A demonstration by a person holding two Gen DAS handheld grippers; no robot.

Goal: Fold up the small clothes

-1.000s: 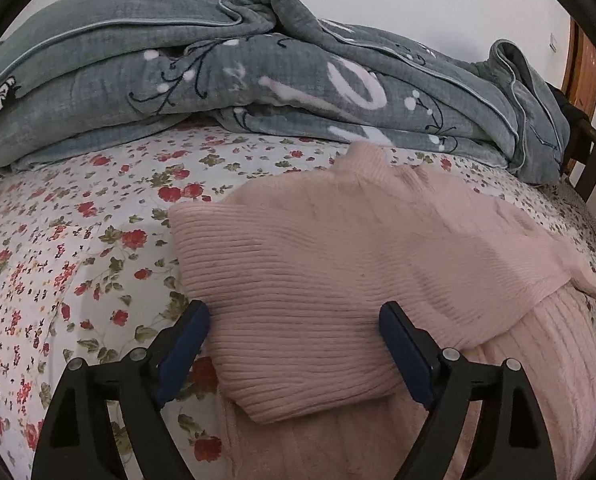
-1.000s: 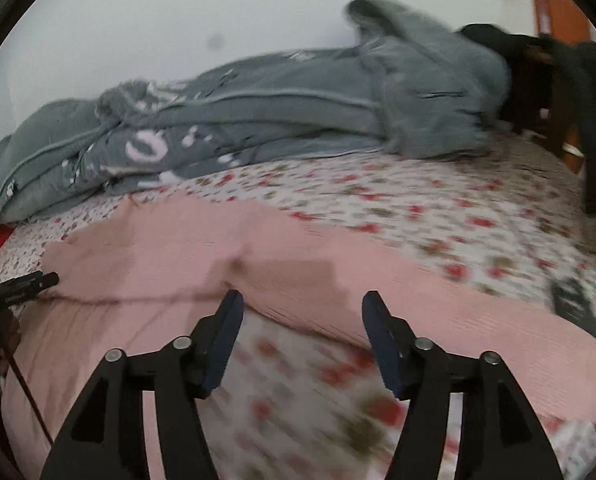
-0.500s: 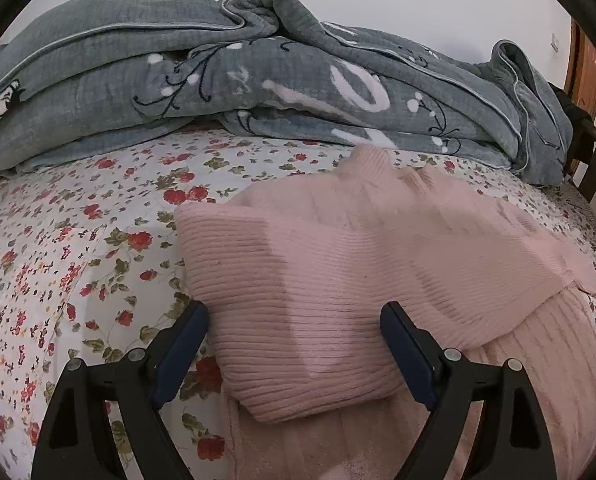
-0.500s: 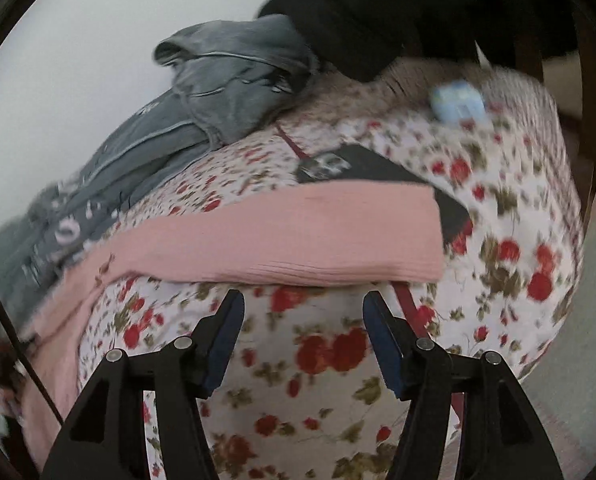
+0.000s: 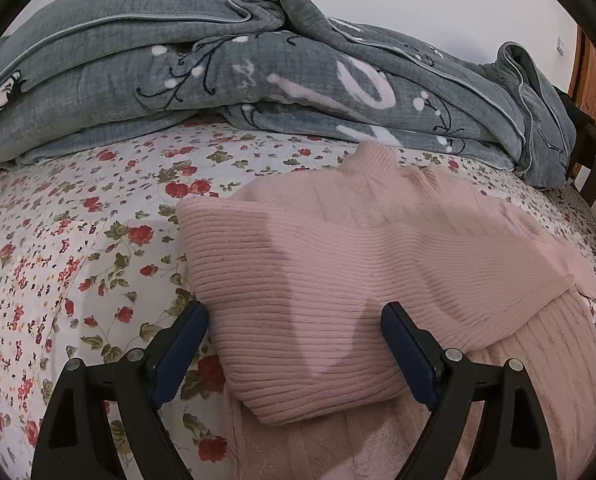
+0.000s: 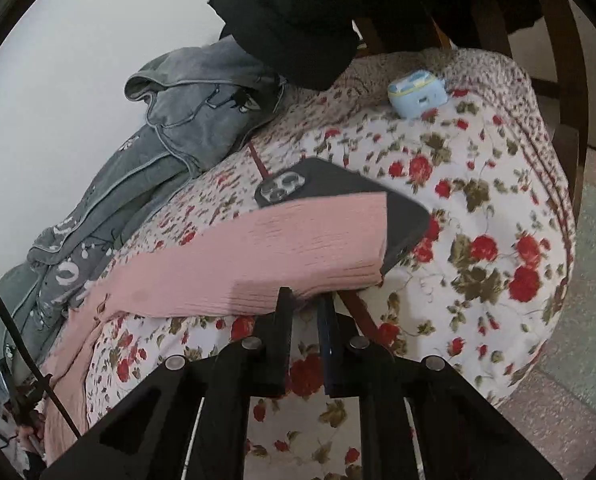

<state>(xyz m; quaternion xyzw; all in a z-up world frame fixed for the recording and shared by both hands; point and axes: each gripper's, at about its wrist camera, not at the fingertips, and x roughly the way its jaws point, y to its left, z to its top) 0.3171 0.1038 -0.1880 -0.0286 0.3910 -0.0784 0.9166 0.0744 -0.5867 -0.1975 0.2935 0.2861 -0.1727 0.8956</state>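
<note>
A soft pink ribbed knit sweater lies spread out on a bed with a white sheet covered in little red flowers. One sleeve is folded across the body of the sweater, and its cuff end lies near the left edge of the sweater.

The left gripper hangs just over that folded sleeve. Its jaws are spread wide apart, one on each side of the cuff end. The blue pads do not press on the knit, so it holds nothing.

The other pink sleeve stretches out long across the flowery sheet toward the corner of the bed. The end of this sleeve lies on top of a dark grey phone with a round camera bump, and it covers a good part of the phone.

The right gripper is at the near edge of this sleeve, close to the cuff. Its jaws have just been closing and now stand almost together. A bit of the pink edge sits between the tips, and the jaws look to be pinching it.

Behind the sweater a big grey quilt with white patterns is bunched up along the white wall. A small light blue case with yellow trim sits on the bed near the far corner. Some black cloth hangs over the brown wooden bed frame above it.
</note>
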